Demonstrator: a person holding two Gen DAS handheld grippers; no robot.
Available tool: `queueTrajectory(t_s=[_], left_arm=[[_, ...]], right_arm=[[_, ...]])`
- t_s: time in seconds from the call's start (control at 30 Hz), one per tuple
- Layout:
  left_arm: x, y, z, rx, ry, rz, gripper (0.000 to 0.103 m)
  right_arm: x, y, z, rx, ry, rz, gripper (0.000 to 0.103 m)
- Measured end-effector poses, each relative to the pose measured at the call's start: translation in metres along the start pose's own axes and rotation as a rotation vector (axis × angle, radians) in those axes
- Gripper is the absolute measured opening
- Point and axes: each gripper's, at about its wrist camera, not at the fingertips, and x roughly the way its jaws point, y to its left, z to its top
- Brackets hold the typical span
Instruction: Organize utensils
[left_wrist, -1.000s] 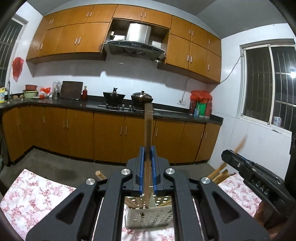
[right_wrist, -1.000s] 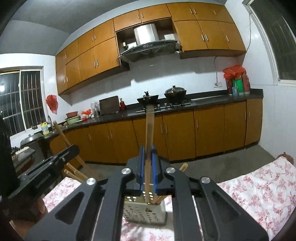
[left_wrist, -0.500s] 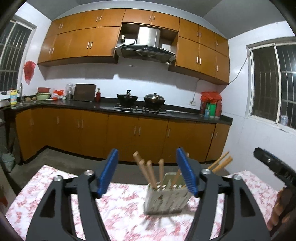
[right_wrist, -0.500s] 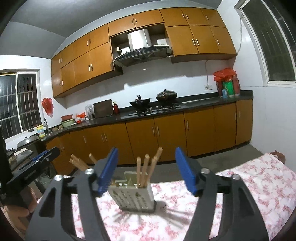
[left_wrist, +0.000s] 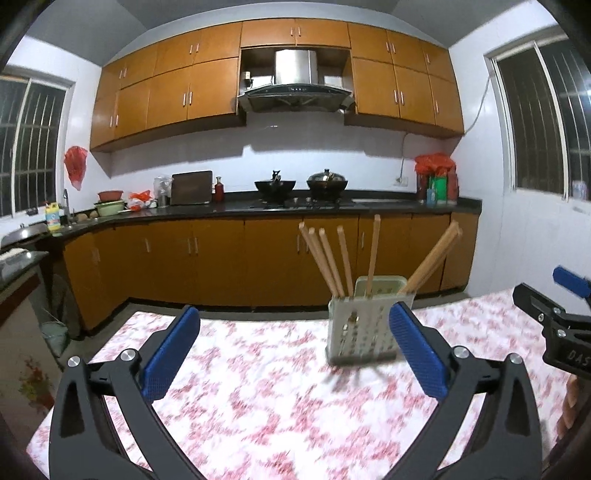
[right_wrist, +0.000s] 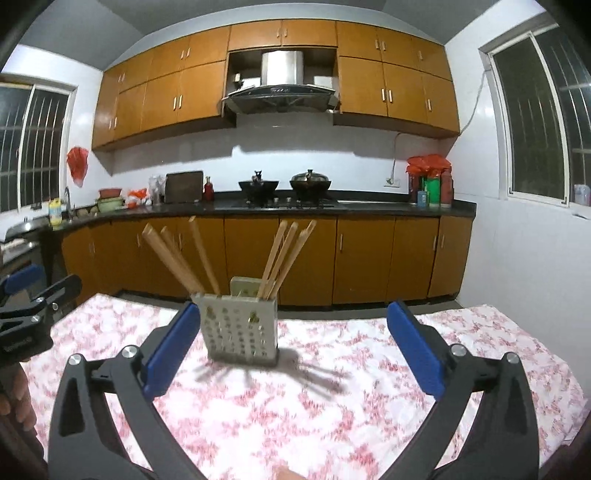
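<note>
Orange-brown cabinets (left_wrist: 229, 85) fill the far kitchen wall above a dark counter (left_wrist: 332, 205) with two pots (left_wrist: 327, 181) on the stove. Nearer, a table (left_wrist: 258, 398) under a pink floral cloth carries the rack (left_wrist: 360, 325), a pale perforated holder standing upright on the cloth, well apart from both tools. Wooden chopsticks (left_wrist: 332, 258) lean out of it in two fans: a bunch tilting left, one nearly upright, and a pair slanting right.

The left hand-held gripper (left_wrist: 295, 350) has its blue pads (left_wrist: 171, 356) spread wide and still opening, with nothing between them but cloth; the rack sits beyond its right pad. The right hand-held gripper (right_wrist: 291, 349) is likewise opening wide, nothing pinched, the rack (right_wrist: 240, 328) lying beyond its left pad. Each tool shows at the edge of the other's view.

A second ago each tool pinched a single chopstick upright over the rack, which sat right under the fingers. Half a second ago the pads had parted and the sticks stood in the rack. Now both tools are farther back and lower, and the rack looks smaller and more distant.
</note>
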Motion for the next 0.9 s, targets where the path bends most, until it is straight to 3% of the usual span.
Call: queueTrajectory(t_s=[0.6, 0.9], left_arm=[[-0.010, -0.005, -0.054, -0.006, 0.127, -0.006, 0.101], [-0.011, -0.001, -0.063, -0.032, 0.149, -0.011, 0.101]], right_arm=[[-0.012, 0.008, -0.053, 0.030, 0.122, -0.014, 0.099], [-0.011, 0.007, -0.057, 0.040, 0.139, -0.005, 0.099]])
